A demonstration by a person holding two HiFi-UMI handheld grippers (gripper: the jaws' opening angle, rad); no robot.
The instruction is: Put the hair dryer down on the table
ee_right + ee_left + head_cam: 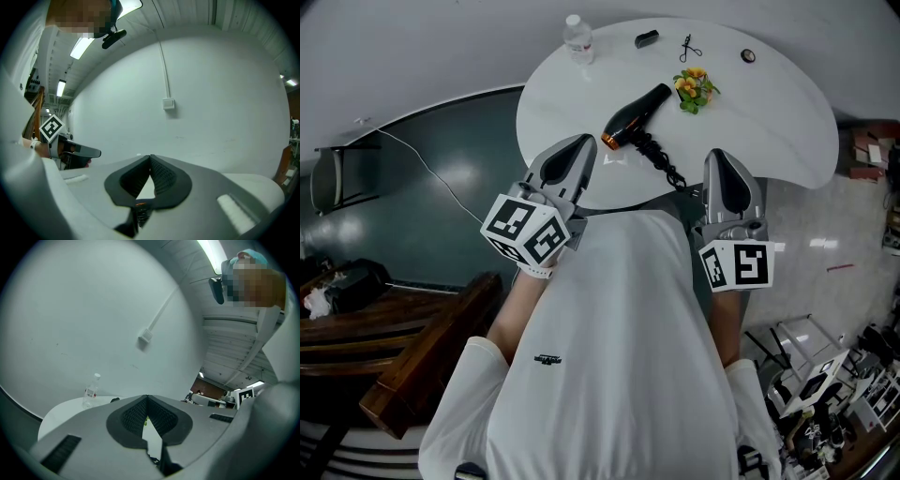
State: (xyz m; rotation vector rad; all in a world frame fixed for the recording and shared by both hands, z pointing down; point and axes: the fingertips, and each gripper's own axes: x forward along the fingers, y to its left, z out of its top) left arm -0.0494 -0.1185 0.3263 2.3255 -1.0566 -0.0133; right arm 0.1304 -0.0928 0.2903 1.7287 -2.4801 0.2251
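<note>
A black hair dryer (636,114) with an orange ring at its nozzle lies on the white round table (769,131), its coiled cord (664,164) trailing toward the near edge. Both grippers hover close to the person's chest at the table's near edge, apart from the dryer. My left gripper (581,142) is shut with nothing in it; its jaws meet at the tip (146,399). My right gripper (718,156) is also shut and empty (150,158). Through the right jaws' lower gap, a bit of the dryer (139,206) shows below.
A water bottle (578,39) (91,391) stands at the table's far left. Small yellow flowers (694,89), a black clip (689,47), a small black object (646,38) and a round dark piece (748,56) lie on the far side. Wooden furniture (412,356) sits lower left.
</note>
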